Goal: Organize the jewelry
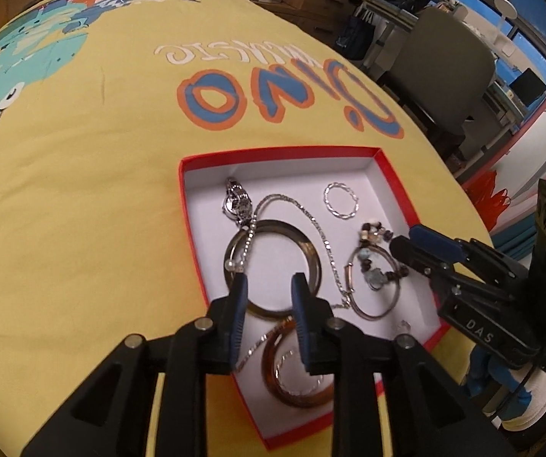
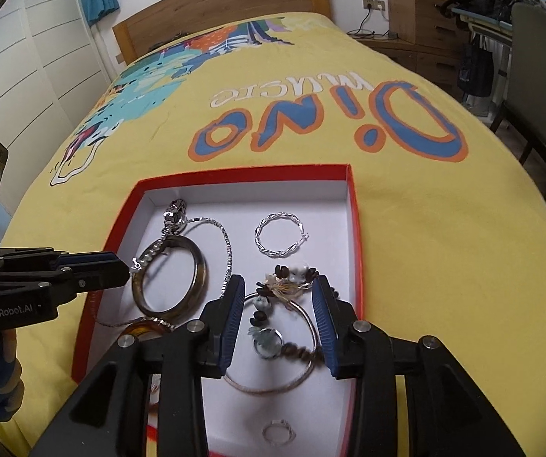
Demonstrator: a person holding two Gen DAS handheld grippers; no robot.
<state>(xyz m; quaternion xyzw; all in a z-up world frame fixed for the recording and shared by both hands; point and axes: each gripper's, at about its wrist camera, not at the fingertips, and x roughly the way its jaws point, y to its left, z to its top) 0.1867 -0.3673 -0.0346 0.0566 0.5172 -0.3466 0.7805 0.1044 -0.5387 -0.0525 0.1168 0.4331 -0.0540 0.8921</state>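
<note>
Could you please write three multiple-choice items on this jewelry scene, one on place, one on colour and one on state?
1. Where does the twisted silver hoop lie?
A. On the yellow bedspread
B. Inside the red-walled, white-lined cardboard box
C. On the wooden headboard

2. What colour are the box's outer walls?
A. Red
B. Green
C. Black

3. How is the right hand-held gripper?
A. Shut on the hoop
B. Open, its blue pads either side of the beaded wire bangle
C. Out of view

Answers:
1 B: the hoop rests on the white floor of the box.
2 A: the rim shows red.
3 B: the right hand-held gripper has a clear gap between its pads, which flank the beaded wire bangle without pressing on it.
</note>
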